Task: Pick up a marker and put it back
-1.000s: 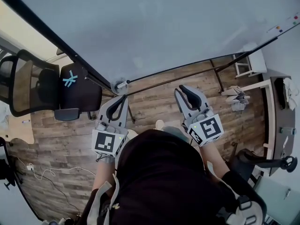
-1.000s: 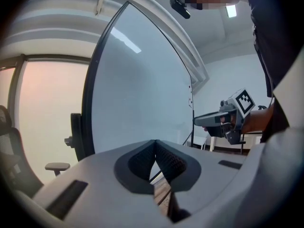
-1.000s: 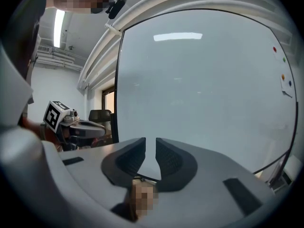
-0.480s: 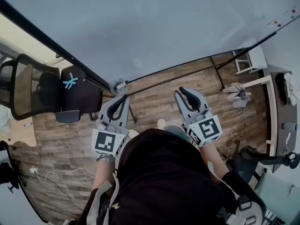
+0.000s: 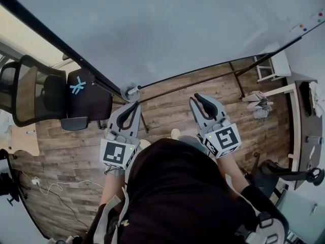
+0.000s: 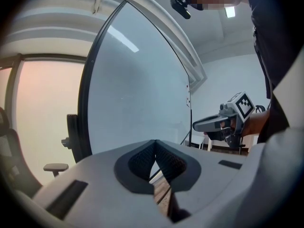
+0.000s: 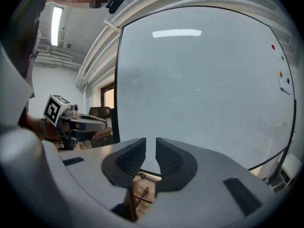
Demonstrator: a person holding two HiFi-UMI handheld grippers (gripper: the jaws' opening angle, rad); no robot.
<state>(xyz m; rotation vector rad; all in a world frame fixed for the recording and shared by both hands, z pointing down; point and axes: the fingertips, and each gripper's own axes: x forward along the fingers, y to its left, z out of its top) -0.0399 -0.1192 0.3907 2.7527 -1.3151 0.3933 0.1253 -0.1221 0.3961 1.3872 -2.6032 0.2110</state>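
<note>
No marker shows that I can pick out in any view. A large whiteboard (image 5: 167, 29) fills the top of the head view, with a few coloured dots (image 5: 319, 17) at its far right corner, seen in the right gripper view as coloured dots (image 7: 280, 73). My left gripper (image 5: 131, 110) is held in front of the body over the wooden floor, its jaws touching at the tips with nothing between them. My right gripper (image 5: 200, 99) is level with it on the right. Its pads (image 7: 167, 158) stand a thin slit apart and hold nothing. Both point at the whiteboard (image 6: 137, 94).
A mesh office chair (image 5: 30, 90) and a black seat with a blue tape cross (image 5: 77, 87) stand at the left. The board's stand rail (image 5: 203, 78) crosses the floor ahead. A white stool (image 5: 271, 65) and a desk (image 5: 304, 116) are at the right, cables (image 5: 45, 187) at the lower left.
The head view has shifted slightly. Both grippers stay in about the same place, held the same way.
</note>
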